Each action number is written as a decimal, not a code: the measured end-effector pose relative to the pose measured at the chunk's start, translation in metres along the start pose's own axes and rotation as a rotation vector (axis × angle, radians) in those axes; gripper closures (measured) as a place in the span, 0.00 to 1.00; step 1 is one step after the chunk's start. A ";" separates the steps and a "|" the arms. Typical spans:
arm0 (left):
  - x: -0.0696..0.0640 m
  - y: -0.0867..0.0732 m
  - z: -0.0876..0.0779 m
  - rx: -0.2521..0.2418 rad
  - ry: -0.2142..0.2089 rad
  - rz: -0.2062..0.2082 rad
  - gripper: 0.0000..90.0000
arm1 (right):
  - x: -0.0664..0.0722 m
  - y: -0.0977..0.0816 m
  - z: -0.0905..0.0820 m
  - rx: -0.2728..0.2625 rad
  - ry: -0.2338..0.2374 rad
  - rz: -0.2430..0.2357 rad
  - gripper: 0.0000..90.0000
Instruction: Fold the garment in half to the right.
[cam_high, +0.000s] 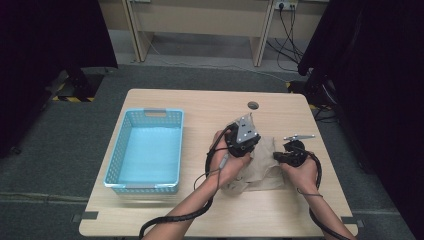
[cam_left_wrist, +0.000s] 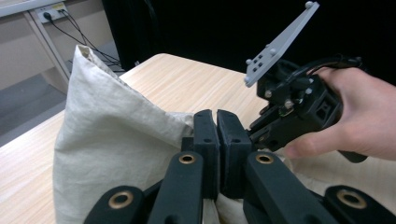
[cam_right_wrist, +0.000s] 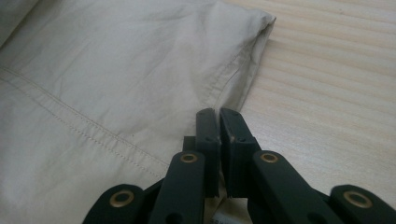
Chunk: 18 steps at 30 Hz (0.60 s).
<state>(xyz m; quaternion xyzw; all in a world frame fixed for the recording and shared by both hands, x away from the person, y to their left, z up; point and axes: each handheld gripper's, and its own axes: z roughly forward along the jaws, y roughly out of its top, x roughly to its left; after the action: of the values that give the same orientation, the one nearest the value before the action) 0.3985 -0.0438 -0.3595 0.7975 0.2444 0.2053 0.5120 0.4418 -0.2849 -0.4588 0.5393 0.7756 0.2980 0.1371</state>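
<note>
A light wooden table (cam_high: 165, 210) stands on a grey floor, with dark curtains at both sides. On the left part of the table sits a blue plastic basket (cam_high: 116, 165) with nothing in it. To the right of it, near the middle, lies a beige piece of clothing (cam_high: 265, 170), crumpled and partly spread flat.

The left gripper (cam_left_wrist: 217, 122) has its jaws pressed together on a fold of the cloth and lifts one part up into a soft peak. The right gripper (cam_right_wrist: 218, 120) is further right, at the hem of the cloth. Its jaws are pressed together too, and they seem to pinch the edge there, though the cloth between them is hard to see.

The clothing looks thin, light and floppy. It will bend and sag wherever nothing holds it. It will not break, but it could slip out of a weak pinch. The stitched hems and corners are thicker, so those look like the best spots to grab.
</note>
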 end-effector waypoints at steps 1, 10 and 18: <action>-0.001 0.000 0.001 0.001 -0.001 0.002 0.97 | 0.001 0.000 0.000 0.002 0.001 0.003 0.96; -0.005 -0.003 0.008 0.008 -0.007 0.008 0.97 | 0.009 0.002 0.003 0.001 0.013 -0.008 0.96; -0.008 -0.004 0.014 0.016 -0.014 0.012 0.97 | 0.015 0.003 0.005 0.001 0.026 -0.019 0.96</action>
<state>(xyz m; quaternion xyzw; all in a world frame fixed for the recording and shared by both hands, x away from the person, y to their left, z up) 0.3998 -0.0573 -0.3696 0.8044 0.2374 0.2009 0.5062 0.4411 -0.2685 -0.4594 0.5280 0.7825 0.3033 0.1298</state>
